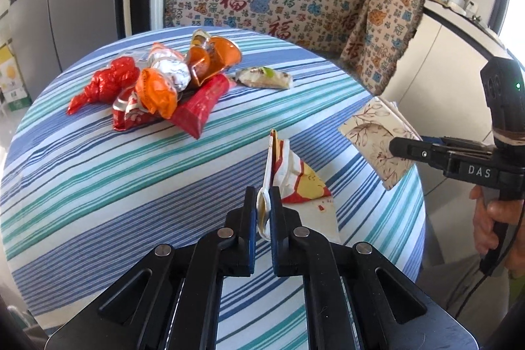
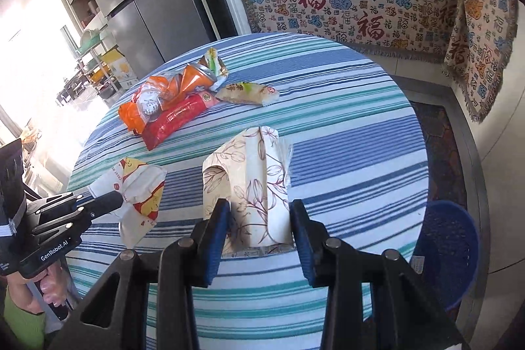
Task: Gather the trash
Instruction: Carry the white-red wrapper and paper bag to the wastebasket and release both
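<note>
On the striped table (image 2: 344, 127), near its front edge, you have a piece of trash in each tool: your left gripper (image 1: 263, 205) is pinched tight on the folded edge of the yellow wrapper (image 1: 295, 179), and your right gripper (image 2: 259, 218) is closed partway around the floral pack (image 2: 252, 182), pads pressing its two sides. Both look light. The wrapper is thin, limp paper; held by one edge it will flop and swing, and it could tear or slip out if you jerk it, so move it smoothly. The pack seems soft and crushable, with loose flaps at its top; your hold across its middle is the sensible place, and squeezing harder would likely only buckle it. The blue basket (image 2: 449, 251) stands on the floor just past the table's right side, probably where these go. Further back lies the pile (image 1: 157, 87) of crinkly foil bags, slippery and springy, best taken by a twisted end or seam, and beside it a flat pale packet (image 1: 265, 77).
</note>
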Action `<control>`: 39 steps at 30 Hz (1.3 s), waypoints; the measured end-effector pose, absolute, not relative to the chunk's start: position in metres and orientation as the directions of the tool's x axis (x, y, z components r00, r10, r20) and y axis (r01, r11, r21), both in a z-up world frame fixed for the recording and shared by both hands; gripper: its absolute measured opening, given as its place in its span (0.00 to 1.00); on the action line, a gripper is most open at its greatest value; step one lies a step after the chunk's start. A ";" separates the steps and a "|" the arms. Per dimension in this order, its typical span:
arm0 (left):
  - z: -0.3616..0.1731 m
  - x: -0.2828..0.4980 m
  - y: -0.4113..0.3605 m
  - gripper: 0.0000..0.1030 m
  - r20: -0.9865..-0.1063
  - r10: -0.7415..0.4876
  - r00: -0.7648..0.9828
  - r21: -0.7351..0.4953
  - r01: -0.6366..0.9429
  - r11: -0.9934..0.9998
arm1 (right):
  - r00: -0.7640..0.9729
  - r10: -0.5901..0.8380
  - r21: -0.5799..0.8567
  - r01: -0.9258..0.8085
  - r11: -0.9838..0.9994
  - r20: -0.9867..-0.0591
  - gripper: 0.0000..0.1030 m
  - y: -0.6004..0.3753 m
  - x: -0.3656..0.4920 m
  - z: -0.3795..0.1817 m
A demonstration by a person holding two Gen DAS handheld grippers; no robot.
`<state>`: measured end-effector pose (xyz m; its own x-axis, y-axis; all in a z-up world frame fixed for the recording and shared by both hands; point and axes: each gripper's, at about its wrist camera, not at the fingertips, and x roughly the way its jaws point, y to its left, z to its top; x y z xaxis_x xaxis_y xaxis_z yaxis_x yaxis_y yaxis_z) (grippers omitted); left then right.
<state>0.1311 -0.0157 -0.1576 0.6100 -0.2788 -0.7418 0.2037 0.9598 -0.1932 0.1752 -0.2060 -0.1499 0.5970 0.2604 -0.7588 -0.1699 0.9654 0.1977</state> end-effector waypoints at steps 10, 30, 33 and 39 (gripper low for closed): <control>-0.150 0.135 -0.057 0.05 -0.732 -0.308 0.607 -0.193 0.248 0.949 | 0.620 0.229 0.209 -0.107 0.972 -0.750 0.38 -0.243 0.154 -0.151; -0.134 0.147 -0.146 0.05 -0.713 -0.402 0.574 -0.210 0.373 0.904 | 0.666 0.109 0.241 0.109 0.964 -0.738 0.38 -0.352 0.124 -0.153; -0.130 0.151 -0.169 0.05 -0.708 -0.427 0.563 -0.219 0.400 0.890 | 0.665 0.068 0.231 0.159 0.960 -0.744 0.38 -0.374 0.121 -0.155; -0.131 0.162 -0.221 0.05 -0.705 -0.470 0.532 -0.233 0.452 0.861 | 0.661 -0.014 0.192 0.238 0.952 -0.750 0.38 -0.415 0.120 -0.157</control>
<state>0.1617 -0.2211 -0.1310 0.5317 -0.4695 -0.7049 0.4518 0.8612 -0.2328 0.1197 -0.4150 -0.1574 0.6614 -0.0141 -0.7499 0.2379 0.9521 0.1920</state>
